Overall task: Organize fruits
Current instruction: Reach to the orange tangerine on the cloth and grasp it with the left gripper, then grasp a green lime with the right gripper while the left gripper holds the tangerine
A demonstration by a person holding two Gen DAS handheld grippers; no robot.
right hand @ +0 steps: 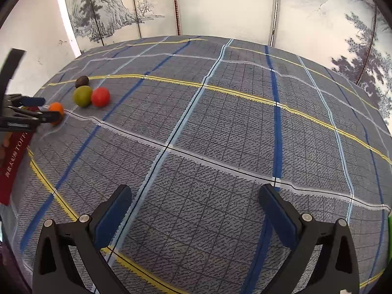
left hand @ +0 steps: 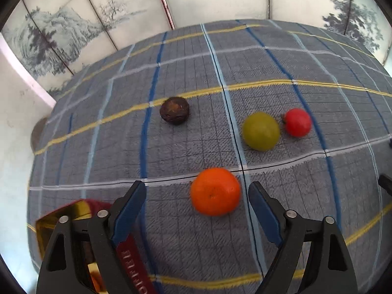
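The bench (right hand: pixel 220 127) wears a coarse woven grey cloth crossed by blue, yellow and white lines, and most of it lies bare: the whole middle and right side is open, running back to a painted folding screen (right hand: pixel 110 12) along the far edge. All the fruit sits together near the left edge.

The left tongs (left hand: pixel 197 193) straddle a smooth round orange (left hand: pixel 215 191), blue pads on either side with a gap showing to each, so nothing is gripped; the picture is a little smeared, so I may be misjudging the right-hand gap. Beyond it, a glossy green fruit (left hand: pixel 261 131) sits just beside a smaller red fruit (left hand: pixel 297 122), seemingly touching. A wrinkled dark brown fruit (left hand: pixel 174 110) lies apart, further left.

At the near left corner sits a red box (left hand: pixel 132 264) with a gold lining, partly hidden by the tongs; I cannot tell its contents.

The right tongs (right hand: pixel 194 201) hang wide and empty over bare cloth.
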